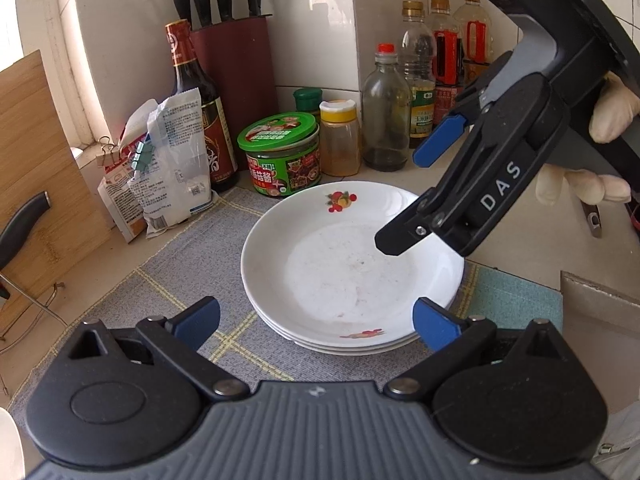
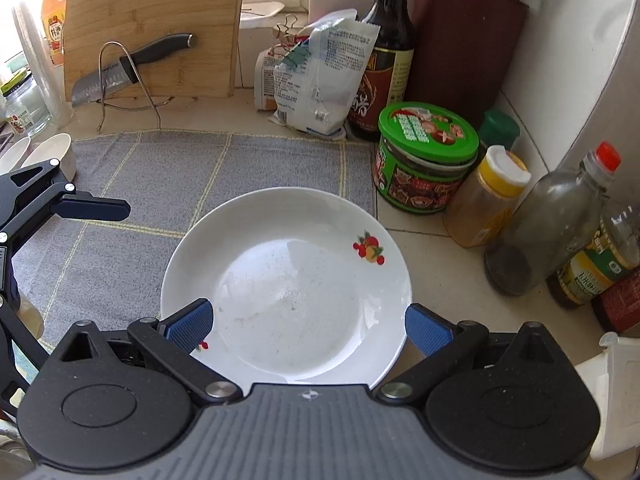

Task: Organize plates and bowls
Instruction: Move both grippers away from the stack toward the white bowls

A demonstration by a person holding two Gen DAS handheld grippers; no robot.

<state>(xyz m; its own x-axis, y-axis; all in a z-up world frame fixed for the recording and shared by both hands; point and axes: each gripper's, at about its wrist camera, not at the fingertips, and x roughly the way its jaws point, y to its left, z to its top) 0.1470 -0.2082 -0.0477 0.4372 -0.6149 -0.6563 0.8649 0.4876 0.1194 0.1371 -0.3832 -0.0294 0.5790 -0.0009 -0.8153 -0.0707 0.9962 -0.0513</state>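
Observation:
A stack of three white plates [image 1: 340, 264] with fruit prints sits on a grey checked mat [image 1: 168, 280]. My left gripper [image 1: 316, 322] is open and empty, just in front of the stack's near rim. My right gripper [image 1: 416, 200] hangs over the stack's right side in the left wrist view. In the right wrist view, the right gripper [image 2: 308, 326] is open and empty, just above the top plate [image 2: 288, 284]. White bowls [image 2: 44, 156] show at the mat's left edge.
Behind the plates stand a green-lidded jar [image 1: 282, 152], a yellow-capped spice jar [image 1: 340, 138], oil and sauce bottles [image 1: 386, 112], a dark soy bottle [image 1: 200, 108], bags [image 1: 168, 160] and a knife block [image 1: 236, 80]. A cutting board with a knife [image 2: 120, 76] leans at the left.

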